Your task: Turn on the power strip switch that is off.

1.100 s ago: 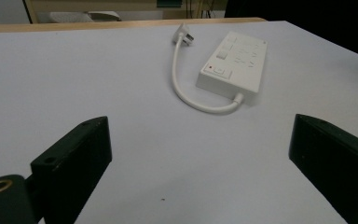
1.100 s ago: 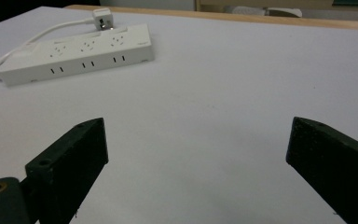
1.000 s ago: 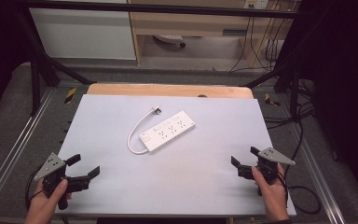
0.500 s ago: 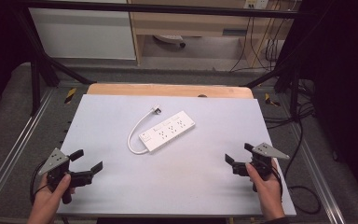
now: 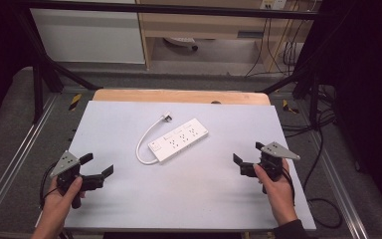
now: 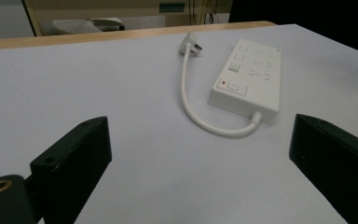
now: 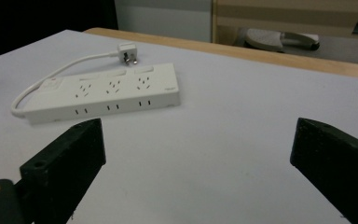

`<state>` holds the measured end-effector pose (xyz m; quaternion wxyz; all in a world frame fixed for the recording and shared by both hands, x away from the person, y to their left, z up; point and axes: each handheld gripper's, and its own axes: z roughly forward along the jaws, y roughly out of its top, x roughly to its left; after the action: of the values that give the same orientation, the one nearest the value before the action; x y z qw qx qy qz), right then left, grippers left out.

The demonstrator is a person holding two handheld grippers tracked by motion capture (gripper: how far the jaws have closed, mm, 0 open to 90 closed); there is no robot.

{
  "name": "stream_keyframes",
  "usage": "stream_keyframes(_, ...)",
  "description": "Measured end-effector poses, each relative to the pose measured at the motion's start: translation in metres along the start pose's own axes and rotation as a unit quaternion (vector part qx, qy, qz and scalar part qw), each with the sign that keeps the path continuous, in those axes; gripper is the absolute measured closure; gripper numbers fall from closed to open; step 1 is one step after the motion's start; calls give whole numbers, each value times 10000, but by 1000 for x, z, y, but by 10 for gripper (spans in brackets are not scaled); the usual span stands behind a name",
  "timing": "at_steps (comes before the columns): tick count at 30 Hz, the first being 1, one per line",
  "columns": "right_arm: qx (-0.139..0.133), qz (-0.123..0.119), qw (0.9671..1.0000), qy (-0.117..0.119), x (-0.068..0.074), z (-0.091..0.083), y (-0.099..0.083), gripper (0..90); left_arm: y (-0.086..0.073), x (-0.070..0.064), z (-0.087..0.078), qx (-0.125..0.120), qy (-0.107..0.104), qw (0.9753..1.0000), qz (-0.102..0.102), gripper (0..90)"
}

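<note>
I hold both the left gripper (image 5: pixel 98 168) and right gripper (image 5: pixel 238 164) with jaws apart, empty, above the bench (image 5: pixel 204 194); up close, the power strip (image 6: pixel 251 79) shows what looks like a red light.

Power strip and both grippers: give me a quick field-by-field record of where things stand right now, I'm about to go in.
surface: pale grey table
power strip: white, lying flat mid-table, sockets up, untouched
cable: short, curls from the strip's near-left end round to the plug
plug: lying on the table beyond the strip, not plugged in
left gripper: open, holds nothing, at the near-left of the table
right gripper: open, holds nothing, at the near-right of the table
contact: neither gripper touches the strip
</note>
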<state>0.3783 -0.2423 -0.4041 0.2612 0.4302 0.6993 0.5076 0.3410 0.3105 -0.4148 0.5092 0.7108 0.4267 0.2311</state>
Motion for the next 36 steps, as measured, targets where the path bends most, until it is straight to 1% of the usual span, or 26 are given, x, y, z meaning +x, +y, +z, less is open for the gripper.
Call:
stream_keyframes(2,64,53,10000,15,1,4,4,29,-1,-3,0,59,-1,10000,24,55)
stream_keyframes(4,165,80,9998,43,2,7,9,32,-1,-4,-2,37,13,10000,41,55)
stream_keyframes(6,164,66,9998,58,2,9,11,33,-1,-3,-3,7,37,10000,63,55)
stream_keyframes(8,222,27,9997,111,4,14,19,37,-1,-1,-4,-46,75,10000,18,55)
stream_keyframes(9,222,27,9997,111,4,14,19,37,-1,-1,-4,-45,79,10000,-13,55)
stream_keyframes(10,249,19,9996,127,5,16,22,37,-2,0,-3,-23,82,10000,-41,55)
stream_keyframes(11,259,-3,9995,165,6,20,27,37,-2,-1,-3,36,59,10000,-26,56)
stream_keyframes(12,281,-10,9994,192,8,22,30,37,-3,-1,-3,39,52,10000,-28,56)
stream_keyframes(13,274,-52,9994,194,9,24,32,37,-3,-2,-5,21,50,10000,-33,56)
stream_keyframes(18,304,-98,9992,254,14,33,41,39,-3,-1,-7,-10,60,10000,-36,55)
stream_keyframes(19,325,-155,9990,282,18,37,45,38,-3,-1,-8,-14,56,10000,-34,55)
stream_keyframes(23,304,-151,9989,320,23,45,52,38,-4,0,-8,8,54,10000,-80,55)
stream_keyframes(26,282,-173,9988,354,26,49,55,38,-5,0,-9,30,43,10000,-68,55)
stream_keyframes(27,260,-175,9988,372,30,53,58,38,-5,-1,-9,32,33,10000,-73,55)
stream_keyframes(28,260,-175,9988,372,30,53,58,38,-5,-1,-10,34,24,10000,-70,55)
stream_keyframes(29,269,-196,9986,405,33,56,60,38,-5,-1,-10,29,15,10000,-73,55)
stream_keyframes(31,270,-240,9985,408,37,59,61,39,-4,-2,-11,32,-3,10000,-47,55)
stream_keyframes(32,270,-240,9985,408,37,59,61,39,-4,-3,-10,27,-18,10000,-45,55)
stream_keyframes(34,242,-245,9984,454,41,65,64,40,-4,-4,-10,46,-33,10000,20,55)
stream_keyframes(36,230,-227,9984,469,43,67,64,42,-4,-4,-9,60,-54,10000,20,54)
